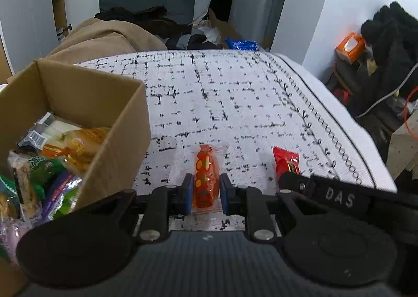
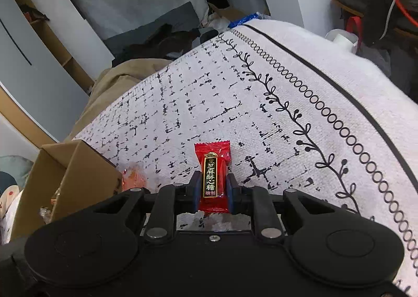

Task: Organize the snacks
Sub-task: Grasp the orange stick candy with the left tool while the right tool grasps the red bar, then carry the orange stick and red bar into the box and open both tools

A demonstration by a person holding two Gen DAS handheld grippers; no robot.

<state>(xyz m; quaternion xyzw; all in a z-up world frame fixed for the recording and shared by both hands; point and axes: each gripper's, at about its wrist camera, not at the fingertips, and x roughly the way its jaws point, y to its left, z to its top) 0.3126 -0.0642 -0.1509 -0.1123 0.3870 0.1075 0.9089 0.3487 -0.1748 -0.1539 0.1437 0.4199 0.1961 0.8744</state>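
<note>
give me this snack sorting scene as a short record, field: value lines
surface: white cloth with black pattern
left gripper: closed on the orange snack packet, which lies on the cloth
right gripper: closed on the red candy, which lies on the cloth
box: open cardboard box to the left, already holding mixed snack packets
loose snacks left on cloth: only these two visible
background: blue packet past the far edge of the cloth

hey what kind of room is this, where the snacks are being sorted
Probably a lived-in bedroom or spare room: a patterned white cloth covers the work surface, clothes are heaped behind it, and a cardboard box holds the snacks.
</note>
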